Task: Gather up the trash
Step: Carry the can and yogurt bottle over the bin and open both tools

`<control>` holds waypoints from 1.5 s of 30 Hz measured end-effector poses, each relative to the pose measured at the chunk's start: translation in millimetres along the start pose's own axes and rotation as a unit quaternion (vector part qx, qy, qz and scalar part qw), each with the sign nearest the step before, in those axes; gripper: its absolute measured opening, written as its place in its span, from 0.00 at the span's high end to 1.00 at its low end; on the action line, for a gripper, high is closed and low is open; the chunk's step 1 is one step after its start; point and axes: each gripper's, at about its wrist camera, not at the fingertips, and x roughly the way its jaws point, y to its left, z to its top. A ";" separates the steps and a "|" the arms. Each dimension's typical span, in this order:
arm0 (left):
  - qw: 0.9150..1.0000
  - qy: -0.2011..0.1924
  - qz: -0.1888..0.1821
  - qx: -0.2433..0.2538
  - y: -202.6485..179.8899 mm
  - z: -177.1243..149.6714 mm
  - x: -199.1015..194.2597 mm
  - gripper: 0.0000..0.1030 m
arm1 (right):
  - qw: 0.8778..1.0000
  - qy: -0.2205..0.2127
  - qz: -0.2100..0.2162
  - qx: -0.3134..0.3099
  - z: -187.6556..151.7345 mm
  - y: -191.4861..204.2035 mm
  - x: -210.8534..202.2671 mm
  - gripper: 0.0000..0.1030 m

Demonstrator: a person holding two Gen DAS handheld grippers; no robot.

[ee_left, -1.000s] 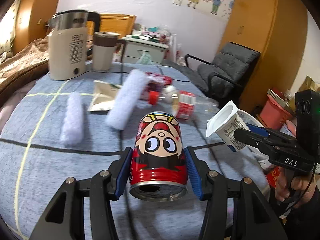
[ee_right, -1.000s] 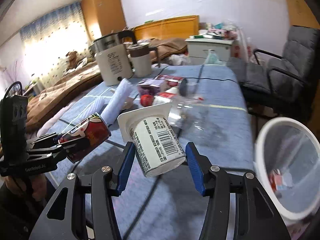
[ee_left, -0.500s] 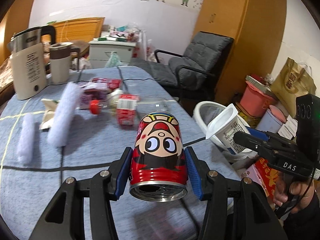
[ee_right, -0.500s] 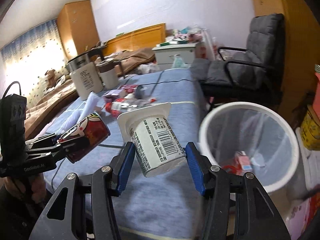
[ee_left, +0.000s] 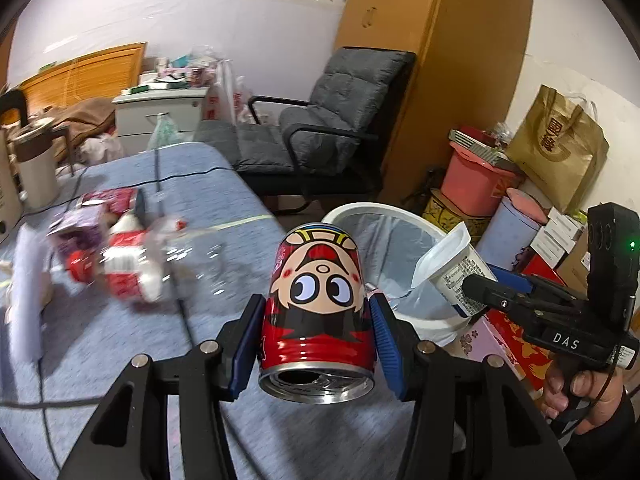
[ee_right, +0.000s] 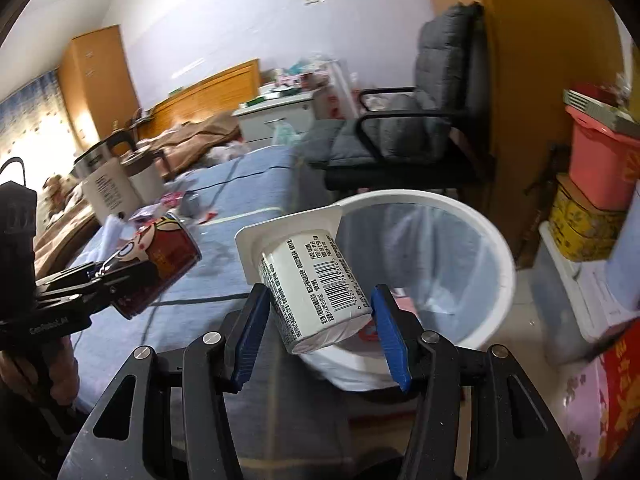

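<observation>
Right hand-held gripper [ee_right: 316, 316] clamped on cup [ee_right: 310, 280], at the bin [ee_right: 472, 224] rim; left hand-held gripper [ee_left: 318, 320] clamped on can [ee_left: 318, 308], over the tabletop [ee_left: 132, 340] edge. Advice: centre each over the opening before release — cup first. Bin contents mostly hidden; tabletop litter blurred.

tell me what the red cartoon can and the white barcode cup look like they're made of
Red cartoon-printed can: metal, probably aluminium or tin, glossy printed wall; its bare silvery rim and ribbed base shine.
White barcode-printed cup: thin plastic, likely a yogurt pot, matte white with a flat square flange rim.
</observation>
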 end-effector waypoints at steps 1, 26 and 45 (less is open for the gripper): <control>1.000 0.001 -0.004 0.003 -2.8 1.8 3.4 0.47 | 1.000 0.000 -0.004 0.004 0.0 -3.6 0.3 0.48; 0.996 0.047 -0.053 0.048 -57.6 22.9 91.5 0.47 | 0.996 0.032 -0.071 0.045 -7.9 -60.2 27.4 0.47; 0.998 0.036 -0.051 0.018 -40.6 16.2 67.0 0.39 | 0.997 0.006 -0.064 0.030 -3.1 -39.8 7.6 0.46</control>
